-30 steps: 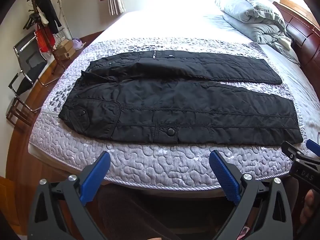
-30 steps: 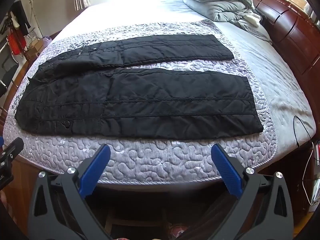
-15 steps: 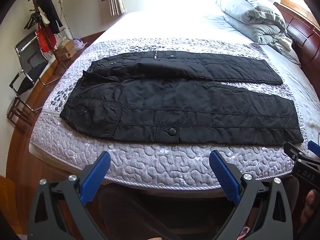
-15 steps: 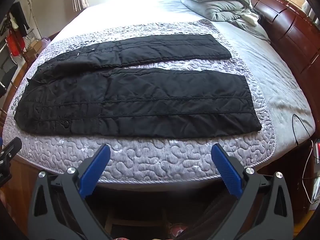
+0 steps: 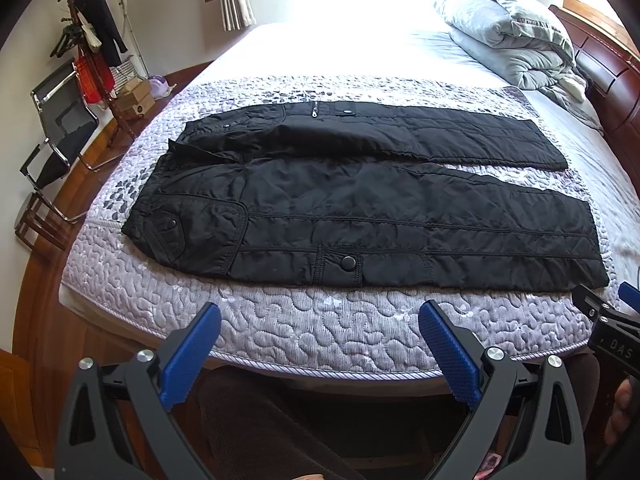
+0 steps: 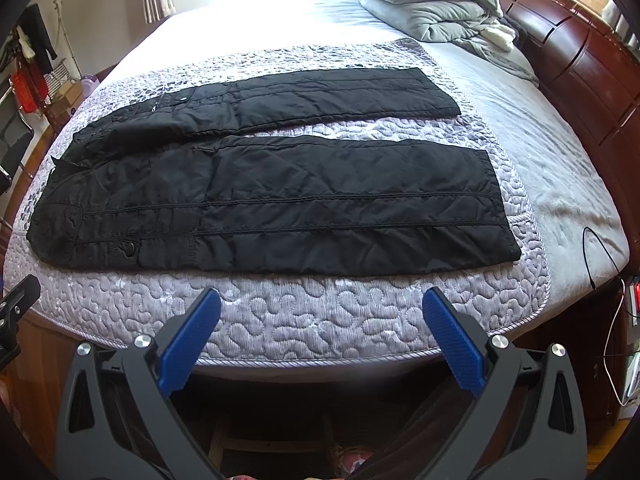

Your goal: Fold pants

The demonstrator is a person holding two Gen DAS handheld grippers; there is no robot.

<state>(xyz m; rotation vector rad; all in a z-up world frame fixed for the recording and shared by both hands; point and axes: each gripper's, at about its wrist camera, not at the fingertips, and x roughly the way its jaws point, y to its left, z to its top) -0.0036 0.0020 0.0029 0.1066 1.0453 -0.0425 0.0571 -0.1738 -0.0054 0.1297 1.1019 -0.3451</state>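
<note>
Black quilted pants [image 5: 360, 208] lie flat on the bed, waist to the left, both legs stretched to the right with a gap between the cuffs. They also show in the right wrist view [image 6: 280, 200]. My left gripper [image 5: 320, 320] is open and empty, hovering at the bed's near edge below the pants' waist and thigh. My right gripper [image 6: 322, 308] is open and empty at the near edge below the legs. The right gripper's tip also shows at the far right of the left wrist view [image 5: 608, 320].
The bed has a grey quilted cover [image 5: 320, 340] and a folded grey duvet [image 5: 516, 36] by the wooden headboard [image 6: 580, 52]. A chair [image 5: 60, 132] and coat rack [image 5: 88, 40] stand left of the bed. A cable [image 6: 600, 256] hangs at the right edge.
Both grippers have moved slightly closer to the bed and risen a little; the pants have not moved.
</note>
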